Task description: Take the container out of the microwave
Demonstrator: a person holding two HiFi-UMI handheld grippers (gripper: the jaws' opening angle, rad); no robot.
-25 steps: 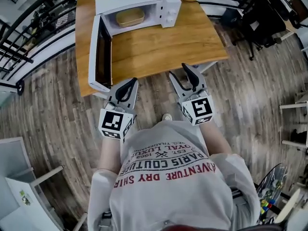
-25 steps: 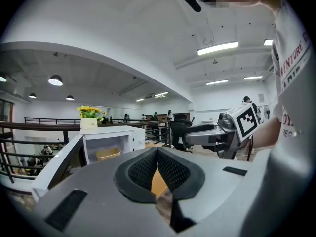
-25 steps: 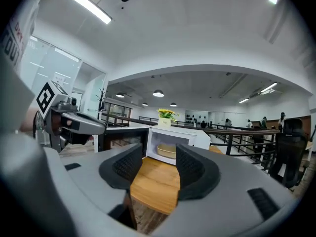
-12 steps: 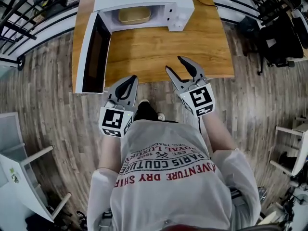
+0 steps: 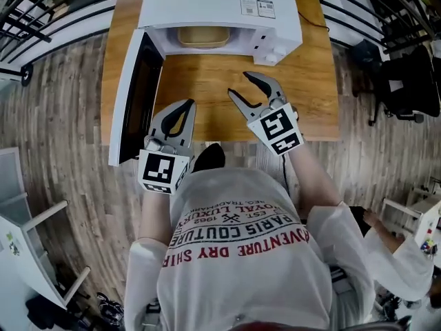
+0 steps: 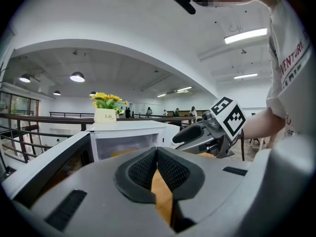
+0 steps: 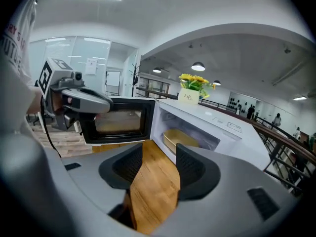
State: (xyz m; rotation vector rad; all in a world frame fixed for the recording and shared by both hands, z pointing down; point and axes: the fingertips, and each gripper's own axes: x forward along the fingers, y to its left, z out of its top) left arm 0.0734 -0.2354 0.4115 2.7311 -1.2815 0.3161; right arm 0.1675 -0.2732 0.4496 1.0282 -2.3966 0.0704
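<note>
Right gripper point(image 5: 242, 85) hangs over the wooden table point(image 5: 207, 81) with its jaws spread wide and only bare wood showing between them. The left gripper point(image 5: 186, 105) hovers at the table's near edge, its pads pressed together on nothing. Neither one touches anything. At the far side of the table stands the white microwave point(image 5: 213, 5). Its door point(image 5: 134, 95) is swung fully open toward the person's left, so the opening step looks finished and the cavity is free to reach into. Inside, on the cavity floor, sits the tan container point(image 5: 203, 36), which the right gripper view shows as a shallow oval dish point(image 7: 180, 139) lying just behind the sill. By my reading the task is at its approach. The container is untouched and fully inside, and the open right gripper is the nearer of the two, though well short of it. Reaching in, closing on the rim, and drawing the dish out onto the table are all left to do.
</note>
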